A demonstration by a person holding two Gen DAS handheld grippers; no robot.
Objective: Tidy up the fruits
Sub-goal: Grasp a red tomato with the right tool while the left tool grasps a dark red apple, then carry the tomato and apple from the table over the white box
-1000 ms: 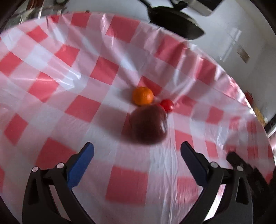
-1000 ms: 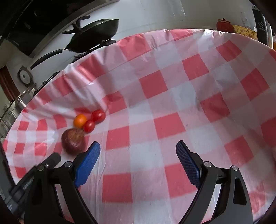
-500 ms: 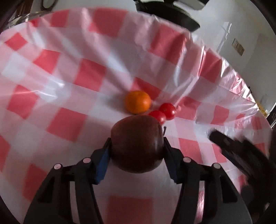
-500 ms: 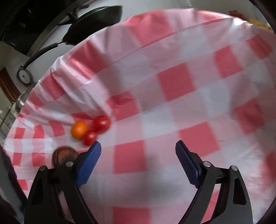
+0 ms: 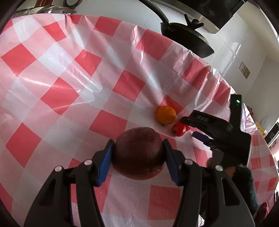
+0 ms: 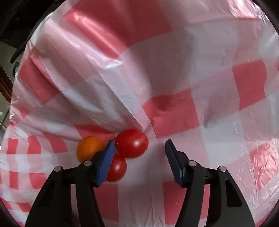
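My left gripper (image 5: 138,158) is shut on a dark red apple (image 5: 138,162) and holds it over the red-and-white checked cloth (image 5: 69,73). Beyond it lie an orange (image 5: 165,114) and a red tomato (image 5: 178,129). My right gripper (image 6: 139,157) is open low over the cloth; it also shows in the left wrist view (image 5: 197,127). One red tomato (image 6: 131,143) sits between its fingers near the left pad (image 6: 106,162). A second tomato (image 6: 117,168) lies partly behind that pad, and the orange (image 6: 89,148) lies left of it.
A black wok (image 5: 186,40) stands beyond the table's far edge, by a white wall. Metal pots (image 5: 43,9) show at the far left. The cloth is wrinkled into folds (image 6: 104,97) just behind the fruits.
My left gripper closed on the apple and keeps holding it. My right gripper moved forward and down to the tomatoes, so one now sits between its fingers.
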